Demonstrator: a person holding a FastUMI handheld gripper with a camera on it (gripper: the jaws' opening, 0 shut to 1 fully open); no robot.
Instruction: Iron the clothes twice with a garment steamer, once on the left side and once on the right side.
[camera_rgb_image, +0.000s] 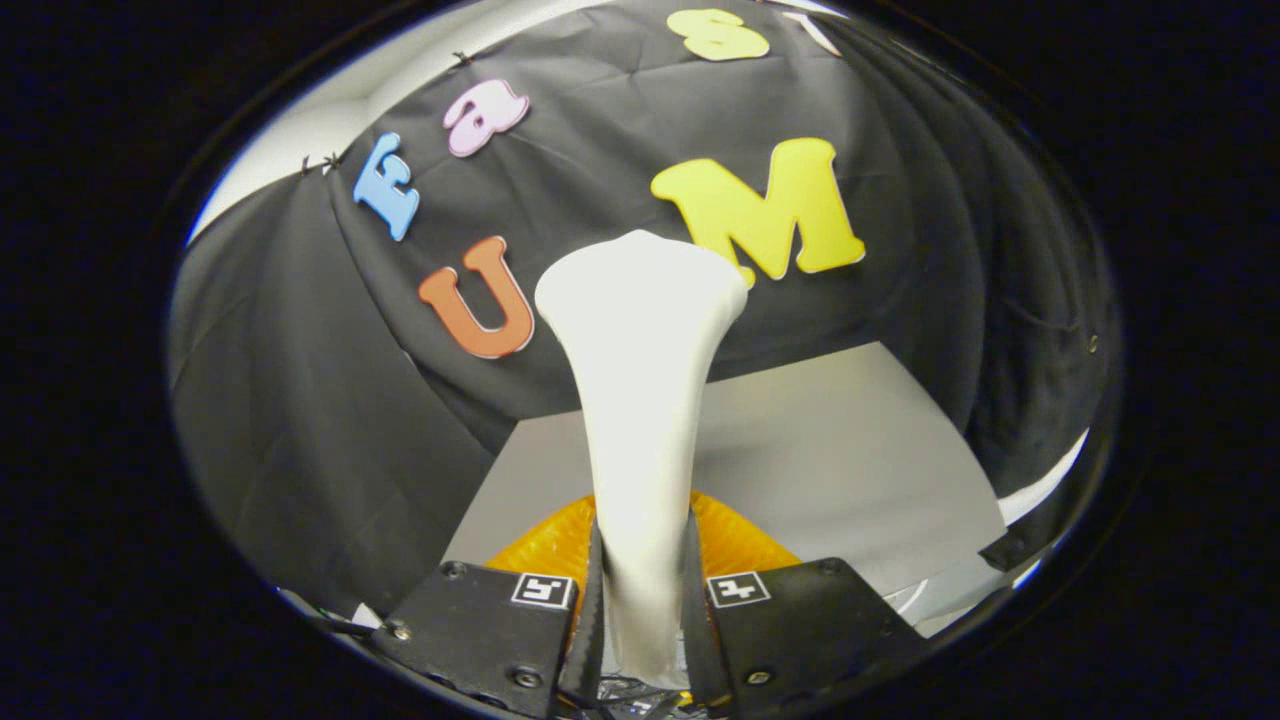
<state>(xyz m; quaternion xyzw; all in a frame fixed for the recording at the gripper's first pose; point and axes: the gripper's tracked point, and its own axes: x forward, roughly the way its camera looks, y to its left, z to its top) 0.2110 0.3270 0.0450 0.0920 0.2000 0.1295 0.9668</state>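
Gripper view: gripper (641, 600) clamped on the garment steamer (640, 400), both fingers (592, 610) pressing its white handle from either side. The handle runs forward between the fingers, narrow at the grip, then flares into a broad, rounded white head (640, 285) well beyond the fingertips. The steamer stands about upright along the gripper axis, leaning a touch to one side. The head is seen from the back or side; its face can't be told from here.

An orange garment (735, 545) lies just beyond the fingers, showing on both sides of the handle, low behind it. The fabric looks ribbed or pleated, and most of it is hidden by the fingers and the steamer. It rests on a grey table (850, 450) that stretches away ahead of the gripper, with bare grey top past the garment. The steamer head is raised well above the garment, apart from it, and sits against the backdrop rather than against the cloth.

Black cloth wall (300, 420) rises behind the table's far edge, draped and wrinkled, wrapping round both sides. A strip of pale wall (300, 130) shows above the cloth's top edge. Small square markers (545, 590) sit on the finger mounts near the handle.
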